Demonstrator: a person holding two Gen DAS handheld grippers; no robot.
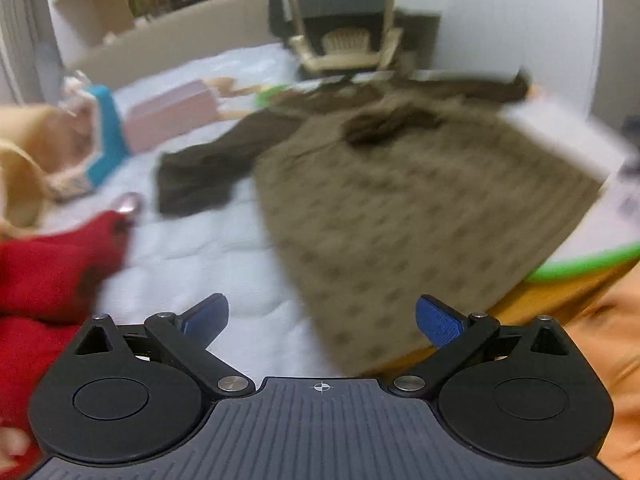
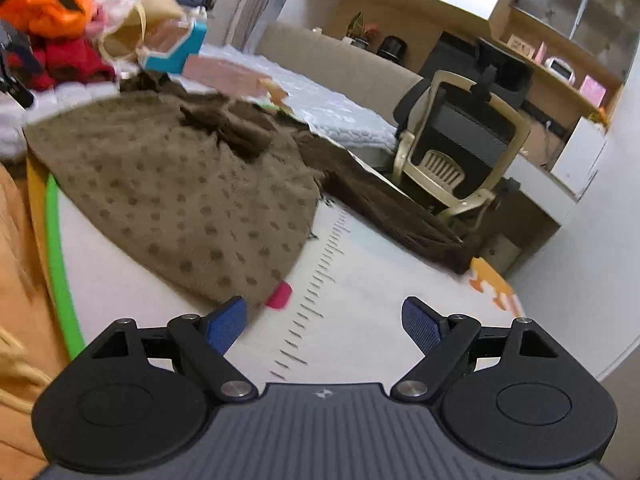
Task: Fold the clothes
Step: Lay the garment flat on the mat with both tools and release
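Note:
A brown dotted garment (image 1: pixel 400 208) lies spread flat, with dark brown sleeves (image 1: pixel 200 176) reaching out to the sides and a dark bow at its chest. The right wrist view shows the same garment (image 2: pixel 180 200), one dark sleeve (image 2: pixel 400 216) stretching toward the chair. My left gripper (image 1: pixel 322 320) is open just above the garment's near hem, nothing between its blue pads. My right gripper (image 2: pixel 324 324) is open too, over the white mat beside the garment's lower corner. The left wrist view is blurred.
A white play mat (image 2: pixel 360 280) with a green rim (image 2: pixel 60 264) lies under the garment. Red clothes (image 1: pixel 48 272), a teal box (image 1: pixel 106 136) and a pink box (image 1: pixel 172 116) sit to the left. An office chair (image 2: pixel 452 160) stands behind. Orange fabric (image 1: pixel 616 352) is at the near right.

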